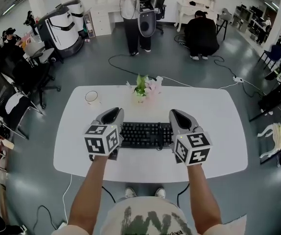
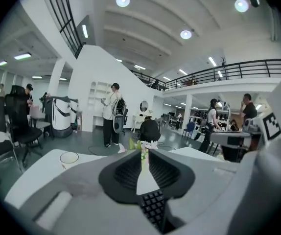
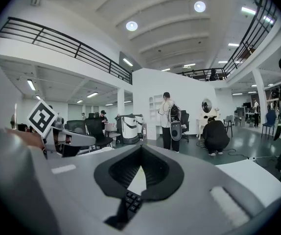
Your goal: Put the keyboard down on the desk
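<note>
The black keyboard (image 1: 140, 133) lies flat along the white surface (image 1: 219, 116), close to the person's edge and running side to side. Each of its ends sits under a claw.

The left claw (image 1: 113, 112) is over the keyboard's left end. In the left gripper view the left claw (image 2: 144, 153) is clenched, its tips leaving only a slit. The keyboard's keys (image 2: 155, 209) show low in the wedge behind those tips, against the white surface. The right claw (image 1: 177, 115) is over the right end. In the right gripper view it (image 3: 140, 148) is likewise clenched, with a patch of keys (image 3: 130, 199) below the gap. Neither view settles whether a claw pinches the keyboard.

Behind each claw is its marker cube, the left one (image 1: 101, 140) and the right one (image 1: 193, 148), and the person's bare forearms lead back from them.

Beyond the keyboard, at the far edge of the surface, stands a small vase of flowers (image 1: 144, 87). A cup (image 1: 92, 97) sits well to its left.

Past the surface, on the grey floor, one person stands (image 1: 133, 13) and another in black crouches (image 1: 201, 33). A cable (image 1: 116, 67) trails between them and the surface. Office chairs (image 1: 13, 82) crowd the left side.
</note>
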`<state>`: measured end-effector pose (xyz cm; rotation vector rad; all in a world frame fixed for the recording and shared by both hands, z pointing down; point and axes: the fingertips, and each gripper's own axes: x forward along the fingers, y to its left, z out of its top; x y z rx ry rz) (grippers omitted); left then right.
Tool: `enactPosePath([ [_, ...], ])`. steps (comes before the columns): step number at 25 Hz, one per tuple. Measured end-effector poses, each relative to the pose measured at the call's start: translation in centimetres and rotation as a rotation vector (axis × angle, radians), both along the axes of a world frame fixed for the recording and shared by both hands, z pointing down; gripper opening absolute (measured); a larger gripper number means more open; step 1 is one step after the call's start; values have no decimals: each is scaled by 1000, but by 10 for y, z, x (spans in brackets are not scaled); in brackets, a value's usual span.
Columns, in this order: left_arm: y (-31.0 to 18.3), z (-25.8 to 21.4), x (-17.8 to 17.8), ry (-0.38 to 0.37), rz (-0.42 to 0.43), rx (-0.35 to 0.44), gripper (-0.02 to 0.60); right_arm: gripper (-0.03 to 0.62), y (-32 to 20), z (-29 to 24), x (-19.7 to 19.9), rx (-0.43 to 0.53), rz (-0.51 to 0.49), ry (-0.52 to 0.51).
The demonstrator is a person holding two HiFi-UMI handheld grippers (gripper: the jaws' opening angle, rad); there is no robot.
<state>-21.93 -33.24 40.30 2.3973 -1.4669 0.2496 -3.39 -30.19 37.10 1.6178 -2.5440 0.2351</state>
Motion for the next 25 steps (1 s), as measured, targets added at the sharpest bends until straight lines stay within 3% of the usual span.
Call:
enactPosePath([
  [3,1,-10,-4,-10,9,54,3,-3,-1,-4,2,18,2,16],
  [12,7,-14,13,-47,70,91,3,-3,-4,-4,-1,31,-13,36],
  [25,7,-9,14,-66,60,81,3,-3,-3,-4,1,32,-18,37],
])
